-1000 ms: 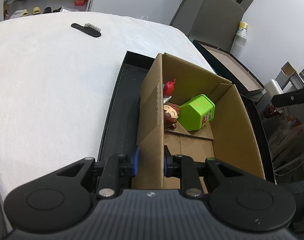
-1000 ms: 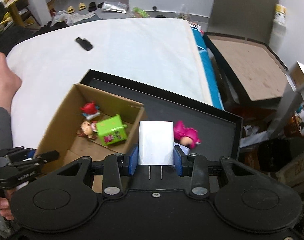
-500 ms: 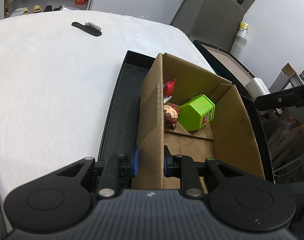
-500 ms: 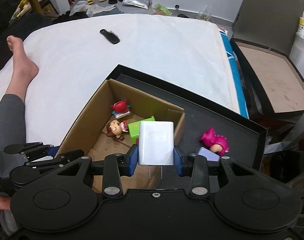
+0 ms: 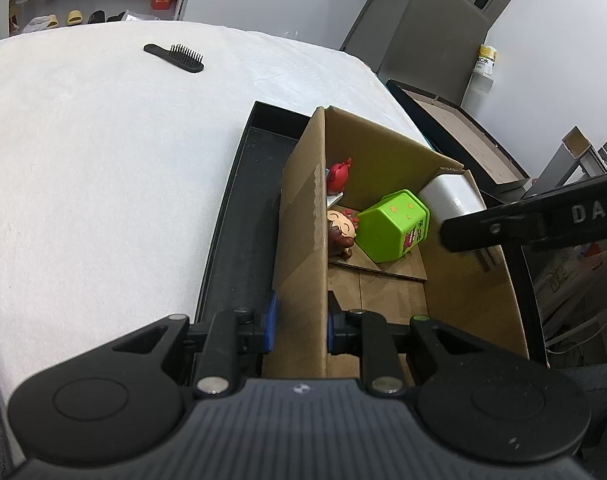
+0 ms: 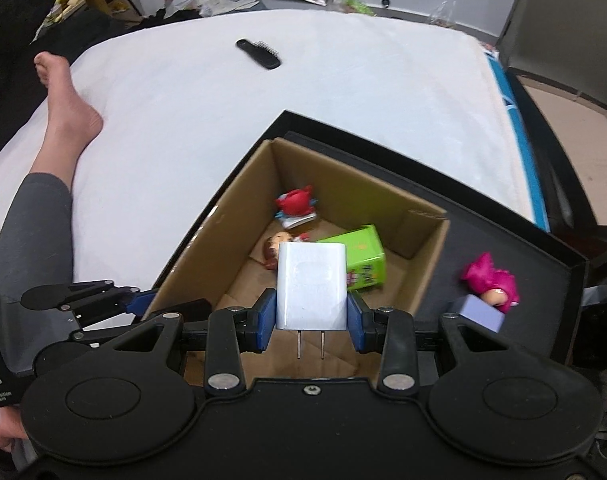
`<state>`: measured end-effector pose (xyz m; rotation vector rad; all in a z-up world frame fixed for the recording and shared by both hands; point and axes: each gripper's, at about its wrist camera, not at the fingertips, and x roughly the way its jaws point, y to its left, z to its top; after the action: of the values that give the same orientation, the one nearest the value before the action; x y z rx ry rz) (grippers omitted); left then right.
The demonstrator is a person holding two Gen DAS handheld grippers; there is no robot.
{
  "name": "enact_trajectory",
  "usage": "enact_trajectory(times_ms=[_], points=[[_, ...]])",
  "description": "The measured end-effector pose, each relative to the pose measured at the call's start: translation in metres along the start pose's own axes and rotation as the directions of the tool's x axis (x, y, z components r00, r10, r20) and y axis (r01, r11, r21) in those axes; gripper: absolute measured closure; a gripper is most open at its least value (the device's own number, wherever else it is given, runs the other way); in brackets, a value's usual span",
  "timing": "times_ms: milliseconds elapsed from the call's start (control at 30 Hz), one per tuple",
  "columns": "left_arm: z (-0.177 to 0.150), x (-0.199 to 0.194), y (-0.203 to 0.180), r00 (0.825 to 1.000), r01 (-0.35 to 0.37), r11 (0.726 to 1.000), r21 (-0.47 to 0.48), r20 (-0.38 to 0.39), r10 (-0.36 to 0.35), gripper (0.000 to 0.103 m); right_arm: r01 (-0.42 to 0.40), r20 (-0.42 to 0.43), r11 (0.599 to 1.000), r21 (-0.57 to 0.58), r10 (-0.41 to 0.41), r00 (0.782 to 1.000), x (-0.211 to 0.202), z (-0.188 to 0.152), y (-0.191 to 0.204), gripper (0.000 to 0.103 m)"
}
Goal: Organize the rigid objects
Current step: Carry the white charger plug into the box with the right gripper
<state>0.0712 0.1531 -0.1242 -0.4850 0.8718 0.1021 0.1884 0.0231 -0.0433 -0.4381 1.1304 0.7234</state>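
The right gripper (image 6: 310, 314) is clamped on a white charger (image 6: 311, 286), its blue pads pressing the charger's two sides and the two metal prongs pointing back toward the camera. The charger hangs over the open cardboard box (image 6: 219, 216), above the box floor and in front of the green toy block (image 6: 361, 258) that lies inside. Beside the block in the box are a small brown-haired figure (image 6: 273, 246) and a red figure (image 6: 295, 204) further back. The left gripper (image 5: 299, 320) is closed on the box's side wall, one pad outside and one inside. The box stands in a black tray (image 6: 503, 236) on the white bed (image 6: 263, 100). In the tray to the right of the box lie a pink figure (image 6: 491, 282) and a lilac block (image 6: 479, 314), touching each other. A black hairbrush (image 6: 259, 54) lies well apart on the bed, and a person's bare foot (image 6: 65, 100) rests at the left.
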Motion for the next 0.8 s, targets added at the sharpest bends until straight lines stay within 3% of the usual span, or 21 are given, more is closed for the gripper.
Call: enact_trajectory(times_ms=[600,800], points=[[-0.001,0.000,0.000,1.000,0.005,1.000,-0.003,-0.006,-0.005,0.082,-0.074,-0.080,0.994,-0.084,0.067,0.995,0.051,0.002,0.032,0.066],[-0.001,0.000,-0.002,1.000,0.000,1.000,0.002,-0.008,0.000,0.082,-0.097,-0.104,0.993,-0.062,0.090,0.990,0.068,0.007,0.033,0.066]])
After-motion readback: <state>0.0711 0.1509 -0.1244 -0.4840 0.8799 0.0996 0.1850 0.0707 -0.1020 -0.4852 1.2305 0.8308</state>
